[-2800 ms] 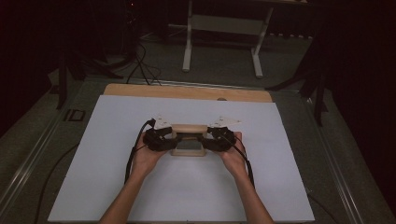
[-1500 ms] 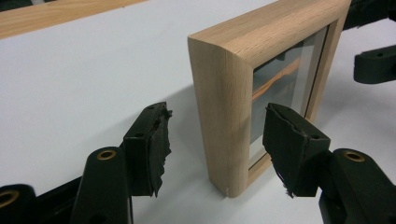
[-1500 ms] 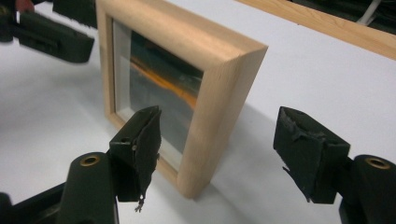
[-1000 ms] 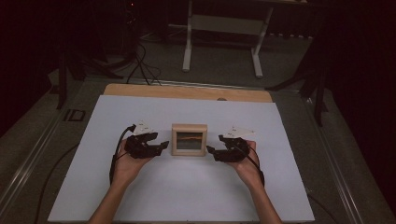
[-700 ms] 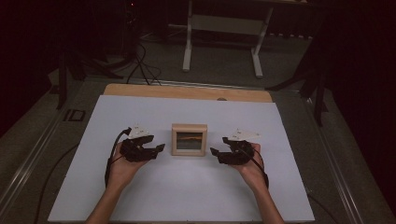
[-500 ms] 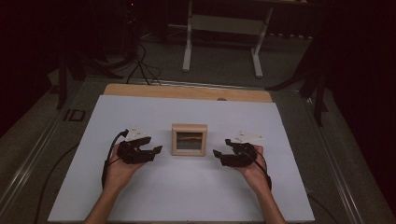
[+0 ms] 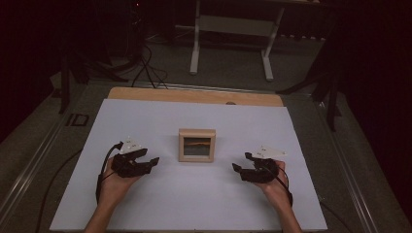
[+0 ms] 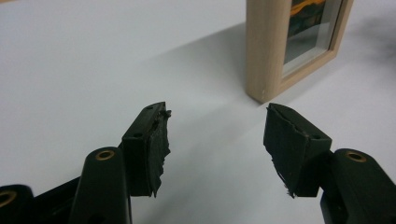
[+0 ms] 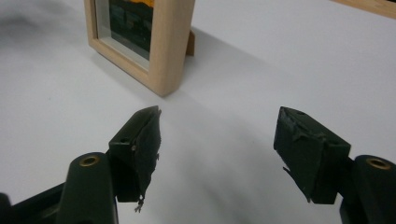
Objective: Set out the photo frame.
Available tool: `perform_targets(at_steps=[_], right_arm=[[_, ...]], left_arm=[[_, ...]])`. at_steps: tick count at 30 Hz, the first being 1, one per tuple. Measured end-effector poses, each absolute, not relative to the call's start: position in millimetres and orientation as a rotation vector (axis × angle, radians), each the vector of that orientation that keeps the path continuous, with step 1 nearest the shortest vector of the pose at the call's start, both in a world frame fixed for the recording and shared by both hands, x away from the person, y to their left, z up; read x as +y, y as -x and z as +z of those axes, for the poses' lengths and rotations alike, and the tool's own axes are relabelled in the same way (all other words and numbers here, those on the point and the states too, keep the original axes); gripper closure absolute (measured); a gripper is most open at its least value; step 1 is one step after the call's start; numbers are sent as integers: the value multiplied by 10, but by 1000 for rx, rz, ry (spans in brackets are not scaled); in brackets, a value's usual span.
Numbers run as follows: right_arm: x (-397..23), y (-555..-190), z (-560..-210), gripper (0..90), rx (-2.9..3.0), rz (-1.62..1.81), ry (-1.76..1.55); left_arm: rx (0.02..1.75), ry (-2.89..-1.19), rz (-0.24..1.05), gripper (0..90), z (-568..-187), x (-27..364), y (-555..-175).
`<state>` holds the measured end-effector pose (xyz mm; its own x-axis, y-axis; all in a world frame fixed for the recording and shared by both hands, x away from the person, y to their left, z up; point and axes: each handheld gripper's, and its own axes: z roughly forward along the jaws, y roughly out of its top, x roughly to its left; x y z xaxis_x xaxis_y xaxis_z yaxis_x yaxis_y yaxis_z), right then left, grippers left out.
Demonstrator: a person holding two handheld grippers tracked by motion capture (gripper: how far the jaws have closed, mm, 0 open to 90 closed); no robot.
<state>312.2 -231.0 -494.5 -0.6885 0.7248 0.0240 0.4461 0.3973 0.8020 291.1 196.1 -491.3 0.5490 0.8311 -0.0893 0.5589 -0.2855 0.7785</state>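
Observation:
A small wooden picture frame (image 7: pixel 197 144) stands upright in the middle of the white board (image 7: pixel 194 199), its picture facing the person. My left gripper (image 7: pixel 151 156) rests to its left, held in a hand, jaws wide apart with nothing between them. In the left gripper view the left gripper (image 8: pixel 217 112) points past the picture frame (image 8: pixel 266 46), which stands ahead to the right. My right gripper (image 7: pixel 241 161) lies to the frame's right, open and empty. The right gripper view has the right gripper (image 9: pixel 219 113) with the picture frame (image 9: pixel 173 42) ahead at the left, its back stand visible.
The white board ends at a wooden strip (image 7: pixel 194 95) on the far side. Beyond the table stand a desk's white legs (image 7: pixel 197 43), with cables (image 7: pixel 145 63) on the dark floor. Metal rails run along both table sides.
Both grippers, earlier together at the frame, have drawn outward and back toward the person. The frame stays standing alone in the middle.

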Motion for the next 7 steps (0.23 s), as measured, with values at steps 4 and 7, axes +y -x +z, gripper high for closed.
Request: perform_targets(at_steps=[4,7], right_arm=[[-2364,-3080,-5002,313,2317,1186,-1043],[-2392,-3062,-5039,311,2312,1171,-1058]], left_arm=[[1140,-1982,429,400,-4943,2021,-2851],[1148,-2001,458,393,-4963,2033,-2819]])
